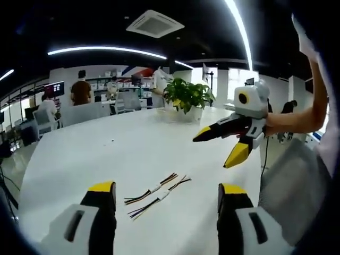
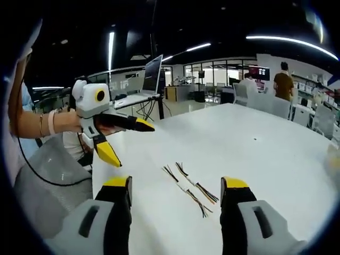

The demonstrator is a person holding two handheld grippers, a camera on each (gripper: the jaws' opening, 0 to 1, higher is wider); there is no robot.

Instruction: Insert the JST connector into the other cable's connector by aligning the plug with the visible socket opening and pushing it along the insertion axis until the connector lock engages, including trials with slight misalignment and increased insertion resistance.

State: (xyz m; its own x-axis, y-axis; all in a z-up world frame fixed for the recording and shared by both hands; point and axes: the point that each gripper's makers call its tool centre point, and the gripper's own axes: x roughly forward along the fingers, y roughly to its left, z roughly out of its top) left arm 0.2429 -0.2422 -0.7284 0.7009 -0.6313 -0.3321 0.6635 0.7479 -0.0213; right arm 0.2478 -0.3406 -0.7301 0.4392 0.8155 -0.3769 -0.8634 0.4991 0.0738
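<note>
Honestly, the risk from here looks like a poor pickup: the two cables (image 1: 156,194) lie side by side, almost touching, on the white table (image 1: 106,154), so a jaw closing on one could nudge or drag the other, and a grip on the thin wires rather than the white connector would leave the plug free to tilt at the socket. Both the left gripper (image 1: 166,197) and the right gripper (image 2: 175,192) hang above the table, jaws wide and holding nothing. The cables lie flat just ahead of the left jaws and between their tips, well apart from both grippers.

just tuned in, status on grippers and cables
Left gripper, right gripper open, holding nothing. Two cables lie side by side on table, untouched. Nothing blocking.
</note>
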